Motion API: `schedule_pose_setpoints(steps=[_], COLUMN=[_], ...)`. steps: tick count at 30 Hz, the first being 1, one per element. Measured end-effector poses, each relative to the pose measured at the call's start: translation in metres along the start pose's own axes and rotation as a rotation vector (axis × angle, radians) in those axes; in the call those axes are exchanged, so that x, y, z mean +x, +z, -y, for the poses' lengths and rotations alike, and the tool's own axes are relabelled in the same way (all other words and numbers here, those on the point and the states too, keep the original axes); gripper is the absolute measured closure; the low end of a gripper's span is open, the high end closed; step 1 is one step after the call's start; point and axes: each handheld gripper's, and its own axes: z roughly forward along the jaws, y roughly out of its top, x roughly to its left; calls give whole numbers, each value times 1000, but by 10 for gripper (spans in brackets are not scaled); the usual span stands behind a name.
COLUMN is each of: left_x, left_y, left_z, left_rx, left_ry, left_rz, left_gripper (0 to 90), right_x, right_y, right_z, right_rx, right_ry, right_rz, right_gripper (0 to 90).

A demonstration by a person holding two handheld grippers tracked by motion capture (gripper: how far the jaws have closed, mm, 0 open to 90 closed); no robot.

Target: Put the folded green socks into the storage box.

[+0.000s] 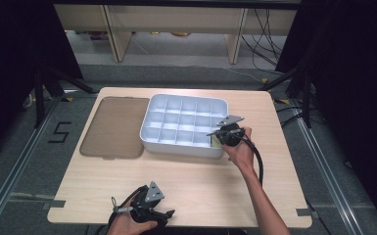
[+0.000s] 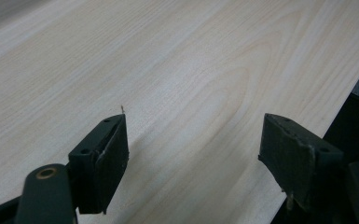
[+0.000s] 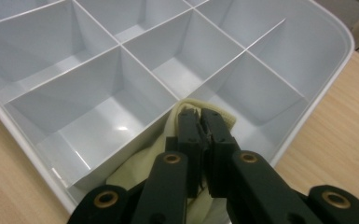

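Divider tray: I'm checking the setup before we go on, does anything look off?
The tray sits square, lid flat beside it. One oddity: a pale yellow cloth lies bunched in the near corner compartment, pinched by the right gripper. Nothing damaged or spilled.

Counted: one white plastic divided tray (image 1: pixel 153 137), one flat translucent brown plastic lid (image 1: pixel 112 127), one pale yellow cloth (image 3: pixel 142 163), two black tongs (image 3: pixel 200 126) (image 1: pixel 169 213), one light wooden tabletop (image 1: pixel 186 181).

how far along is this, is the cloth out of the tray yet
Done: the brown translucent lid lies off, beside the white compartment tray. In hand: the right gripper is shut on a pale yellow cloth in a near corner compartment. Left: lifting it out; the left gripper waits open over the wooden table.
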Motion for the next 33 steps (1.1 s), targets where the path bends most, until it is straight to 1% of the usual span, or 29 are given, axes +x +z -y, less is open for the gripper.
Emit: schedule_pose_setpoints(steps=[1, 2, 3, 4, 5, 7, 9, 10, 11, 12, 14, 16, 18, 19, 20, 21, 22, 23, 24, 25, 26, 27, 28, 29, 30, 31, 32, 33], left_x=[0, 0, 1, 1, 0, 0, 0, -1, 0, 0, 0, 0, 0, -1, -1, -1, 0, -1, -1, -1, -1, 0, 0, 0, 0, 0, 0, 0], left_y=[0, 0, 0, 0, 0, 0, 0, 0, 0, 0, 0, 0, 0, 0, 0, 0, 0, 0, 0, 0, -1, -1, -1, -1, 0, 0, 0, 0], left_z=[0, 0, 0, 0, 0, 0, 0, 0, 0, 0, 0, 0, 0, 0, 0, 0, 0, 0, 0, 0, 0, -1, -1, -1, 0, 0, 0, 0], left_rx=[0, 3, 4, 4, 3, -1, 4, 0, 3, 4, 3, 3, 1, -1, -1, 1, 5, 2, 0, -1, -3, 1, -2, 0, -2, -2, -2, 1], left_ry=[7, 4, 7, 12, 10, 5, 17, 6, 16, 15, 15, 16, 12, 4, -5, 7, 12, 8, 8, 8, 5, 14, 11, 5, -12, -11, -11, 2], left_rz=[4, -5, -5, -6, 2, 1, -3, 2, -4, -3, -4, -5, -4, 4, 4, 3, -4, -1, 4, 2, 1, -6, 2, 6, 3, 2, 2, -3], left_gripper=[235, 235, 235, 235, 235, 235, 235, 235, 235, 235, 235, 235, 235, 235, 235, 235, 235, 235, 235, 235, 235, 235, 235, 235, 235, 235, 235, 235], right_x=[0, 0, 1, 1, 1, 2, 3, 3, 4, 4, 3, 1, 1, 1, 1, 1, 1, 2, 2, 1, 1, 0, 1, 1, 2, 0, 0, -1], right_y=[1, 2, 2, 4, 5, 7, 9, 10, 10, 10, 11, 12, 14, 15, 15, 15, 16, 15, 15, 15, 15, 14, 12, 11, 8, 7, 5, 4], right_z=[1, 1, 1, 1, 2, 3, 3, 3, 3, 3, 3, 4, 5, 5, 5, 5, 4, 4, 4, 3, 3, 3, 2, 2, 2, 2, 2, 2], right_rx=[-1, 9, 19, 26, 32, 49, 69, 68, 71, 78, 88, 94, 106, 112, 113, 122, 119, 128, 127, 131, 125, 124, 118, 108, 109, 94, 86, 78], right_ry=[-7, -12, -15, -11, -17, -23, -15, -23, -12, -11, -20, -19, -8, -12, -8, -2, -15, -6, 0, -13, -14, -15, -10, -9, 7, -12, -9, -6], right_rz=[1, 4, -1, -1, 4, 1, -4, -2, -4, -9, -15, -22, -30, -32, -35, -39, -36, -39, -36, -40, -39, -43, -43, -41, -50, -42, -41, -37], right_gripper=[874, 874, 875, 875, 875, 875, 875, 875, 875, 875, 875, 875, 876, 875, 876, 876, 876, 876, 876, 875, 875, 873, 870, 867, 862, 859, 856, 854])
